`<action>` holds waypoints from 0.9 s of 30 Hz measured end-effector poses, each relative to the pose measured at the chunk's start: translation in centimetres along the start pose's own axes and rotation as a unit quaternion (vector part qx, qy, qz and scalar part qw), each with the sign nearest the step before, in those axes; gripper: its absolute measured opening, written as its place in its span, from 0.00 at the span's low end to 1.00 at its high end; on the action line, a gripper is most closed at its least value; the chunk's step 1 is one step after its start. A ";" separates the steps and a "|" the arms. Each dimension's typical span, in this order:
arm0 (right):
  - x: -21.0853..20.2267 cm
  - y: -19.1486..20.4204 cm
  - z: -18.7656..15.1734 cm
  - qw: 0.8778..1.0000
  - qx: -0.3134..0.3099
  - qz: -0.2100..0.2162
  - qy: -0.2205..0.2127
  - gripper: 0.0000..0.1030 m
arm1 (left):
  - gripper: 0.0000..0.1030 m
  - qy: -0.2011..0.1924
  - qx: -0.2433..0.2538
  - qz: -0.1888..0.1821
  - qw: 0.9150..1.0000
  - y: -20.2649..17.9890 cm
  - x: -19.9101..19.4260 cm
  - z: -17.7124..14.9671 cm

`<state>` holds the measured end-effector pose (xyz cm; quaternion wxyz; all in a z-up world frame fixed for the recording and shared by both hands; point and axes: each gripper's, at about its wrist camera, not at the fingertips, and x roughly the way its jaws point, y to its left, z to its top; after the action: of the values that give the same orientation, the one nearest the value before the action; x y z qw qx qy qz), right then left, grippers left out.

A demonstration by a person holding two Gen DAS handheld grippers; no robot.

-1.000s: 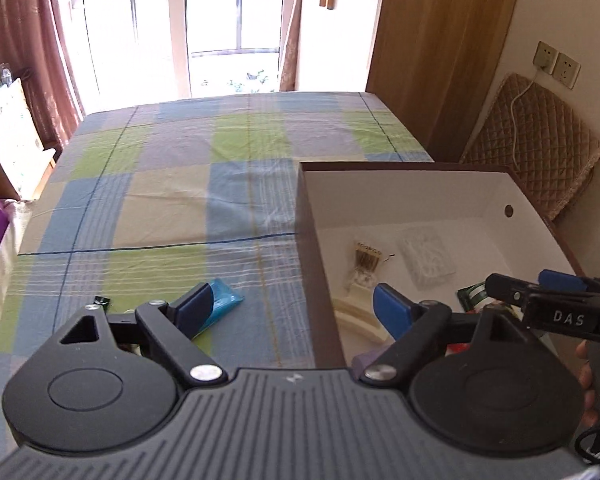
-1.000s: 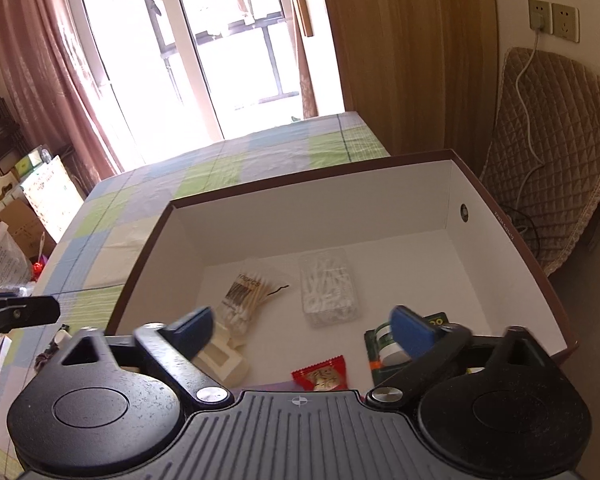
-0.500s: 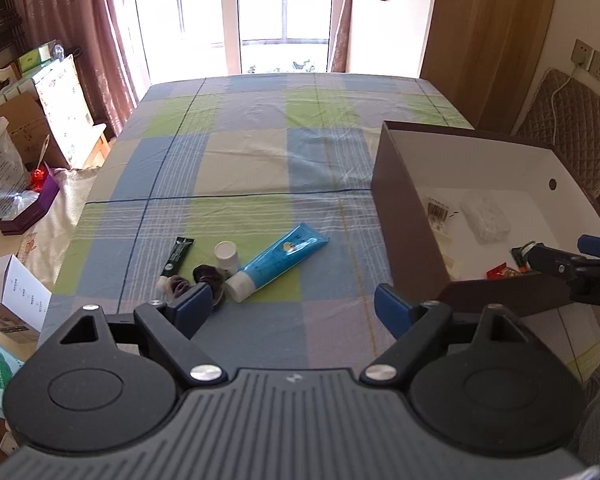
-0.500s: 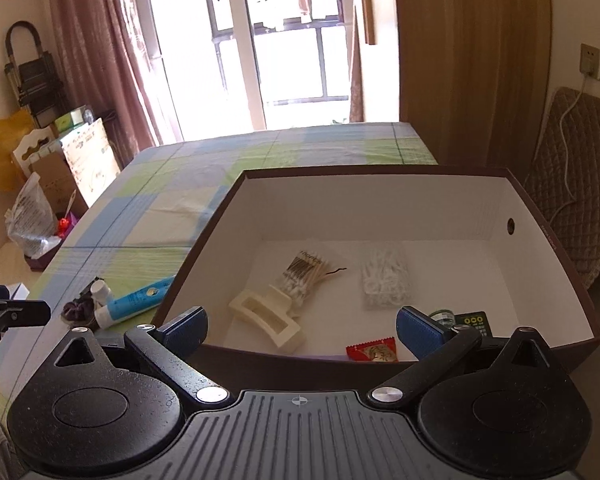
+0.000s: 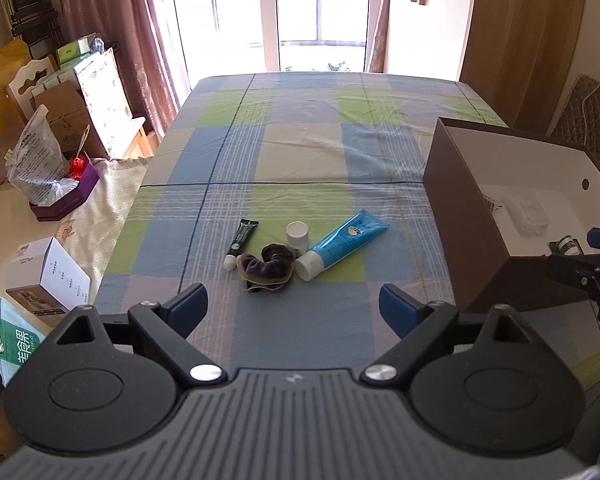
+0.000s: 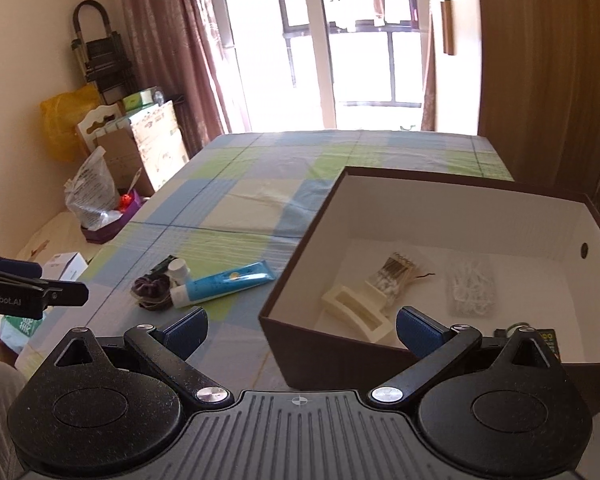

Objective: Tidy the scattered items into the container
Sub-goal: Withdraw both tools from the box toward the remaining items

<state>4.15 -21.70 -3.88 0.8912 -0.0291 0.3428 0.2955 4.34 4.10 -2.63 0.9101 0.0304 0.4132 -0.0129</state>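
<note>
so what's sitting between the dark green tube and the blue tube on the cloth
Between the dark green tube and the blue tube sit a small white bottle and a dark scrunchie. The left wrist view shows it best.

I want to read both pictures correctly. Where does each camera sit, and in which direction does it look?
Left wrist: on the left gripper, open, looking along the table at the blue tube, scrunchie and the box wall; the right gripper's tip shows at right.
Right wrist: on the right gripper, open, looking into the box at the hair clip; the left gripper's tip shows at left.
Shared: box, tube, scrunchie, window.
</note>
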 end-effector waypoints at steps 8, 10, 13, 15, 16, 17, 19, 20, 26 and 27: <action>1.7 3.1 0.5 0.995 -0.084 0.050 0.020 1.00 | 0.88 0.004 -0.007 0.003 1.000 2.3 -0.2 -0.6; 2.4 3.7 0.8 0.991 -0.111 0.063 0.029 1.00 | 0.88 0.005 -0.007 0.002 1.000 2.7 -0.1 -0.7; 3.2 4.7 0.9 0.984 -0.162 0.069 0.035 1.00 | 0.88 0.006 -0.002 -0.006 1.000 3.3 0.3 -0.7; 3.6 5.0 0.9 0.980 -0.181 0.072 0.033 1.00 | 0.87 0.006 0.005 -0.015 1.000 3.7 0.6 -0.7; 3.7 5.0 0.9 0.980 -0.184 0.073 0.033 1.00 | 0.87 0.007 0.015 -0.020 1.000 3.8 0.9 -0.7; 3.9 4.9 0.9 0.980 -0.181 0.071 0.032 1.00 | 0.87 0.008 0.031 -0.024 0.999 3.8 1.3 -0.6; 4.4 4.5 1.0 0.983 -0.169 0.065 0.031 1.00 | 0.84 0.010 0.070 -0.030 0.997 3.6 2.1 -0.6; 4.7 4.2 1.1 0.985 -0.158 0.062 0.032 1.00 | 0.82 0.011 0.092 -0.033 0.995 3.5 2.5 -0.6; 6.3 2.3 1.9 0.995 -0.073 0.053 0.046 1.00 | 0.66 0.033 0.209 -0.043 0.976 2.8 6.6 -0.7; 6.5 2.1 2.1 0.996 -0.060 0.053 0.048 1.00 | 0.65 0.035 0.226 -0.046 0.973 2.6 7.4 -0.6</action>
<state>8.08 -16.17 -6.03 0.8536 -0.0780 0.3678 0.3606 8.86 6.79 -8.52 0.8629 0.2164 0.4326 -0.1463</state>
